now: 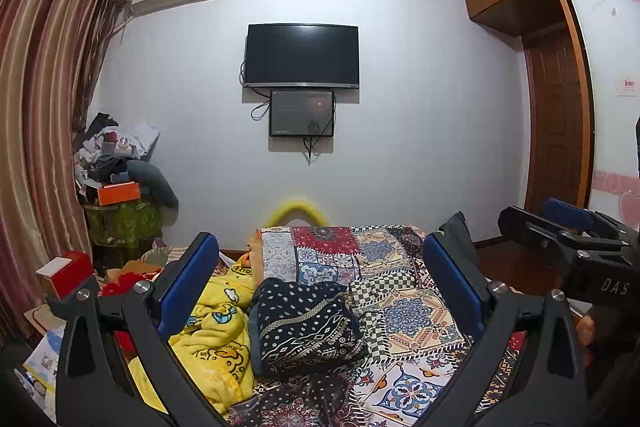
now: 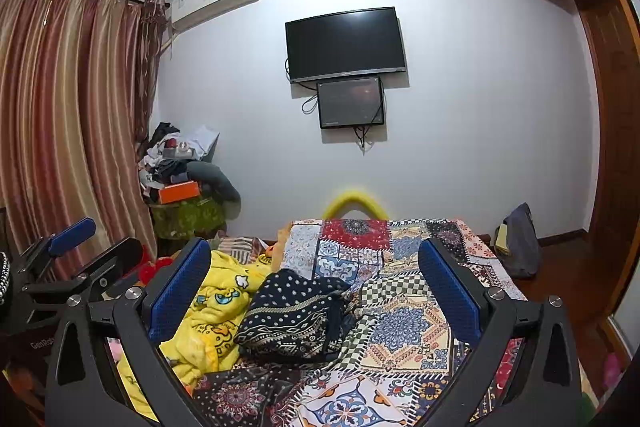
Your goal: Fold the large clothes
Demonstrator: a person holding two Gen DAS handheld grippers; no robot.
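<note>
A dark navy patterned garment (image 1: pixel 306 327) lies folded into a thick bundle on the bed's patchwork cover (image 1: pixel 404 315); in the right wrist view the same garment (image 2: pixel 296 319) looks rumpled. My left gripper (image 1: pixel 318 287) is open, raised above the bed, nothing between its blue pads. My right gripper (image 2: pixel 314 291) is open as well and holds nothing. In the left wrist view the right gripper (image 1: pixel 560 227) shows at the right edge; the left gripper (image 2: pixel 76 243) shows at the left edge of the right wrist view.
A yellow cartoon blanket (image 1: pixel 212 339) lies crumpled left of the garment. Boxes and piled clothes (image 1: pixel 116 179) fill the left corner by striped curtains (image 1: pixel 44 99). A TV (image 1: pixel 302 55) hangs on the far wall. A dark bag (image 2: pixel 518 243) stands on the floor right of the bed.
</note>
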